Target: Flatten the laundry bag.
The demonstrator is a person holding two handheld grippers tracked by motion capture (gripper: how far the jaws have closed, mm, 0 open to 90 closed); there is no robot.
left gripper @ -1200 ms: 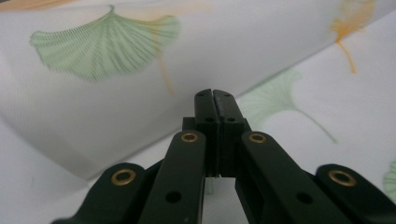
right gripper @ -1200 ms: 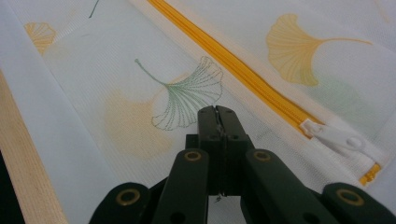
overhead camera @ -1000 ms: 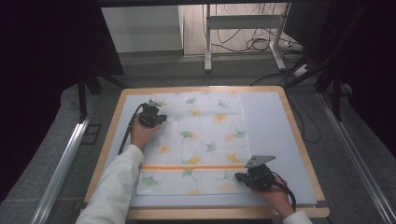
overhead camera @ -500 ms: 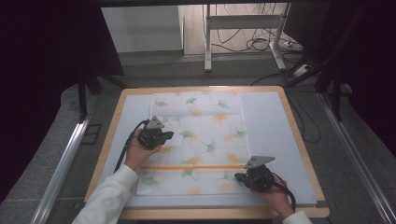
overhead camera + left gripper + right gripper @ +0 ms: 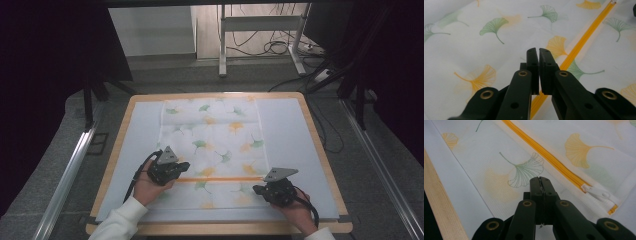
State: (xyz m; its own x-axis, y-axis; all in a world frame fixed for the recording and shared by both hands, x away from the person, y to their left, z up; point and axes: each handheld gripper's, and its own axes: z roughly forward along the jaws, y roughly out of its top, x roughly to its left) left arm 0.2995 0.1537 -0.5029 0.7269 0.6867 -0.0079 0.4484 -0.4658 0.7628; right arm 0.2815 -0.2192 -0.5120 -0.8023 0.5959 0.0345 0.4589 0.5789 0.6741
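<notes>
A white cloth bag (image 5: pixel 215 135) printed with green and orange ginkgo leaves lies flat on the mat. An orange zipper (image 5: pixel 220 179) crosses it near the front edge. My left gripper (image 5: pixel 186 169) hovers over the zipper's left part (image 5: pixel 579 45). Its jaws (image 5: pixel 539 50) have just been opening by a crack, and a thin slit shows between them with nothing in it. My right gripper (image 5: pixel 255 190) rests low at the bag's front right, jaws (image 5: pixel 539 178) shut tight just short of the zipper (image 5: pixel 549 157). The white zipper pull (image 5: pixel 599 192) sits at the zipper's end, to the right of them.
The bag lies on a white mat (image 5: pixel 135 135) set in a wooden table frame (image 5: pixel 320 150). Metal rails (image 5: pixel 70 170) run along both sides. A metal stand (image 5: pixel 260 22) and floor cables (image 5: pixel 280 47) are beyond the table's far edge.
My left gripper has travelled from the bag's far left corner toward the person, down to the zipper. The right gripper has stayed in place and the cloth lies as before.
</notes>
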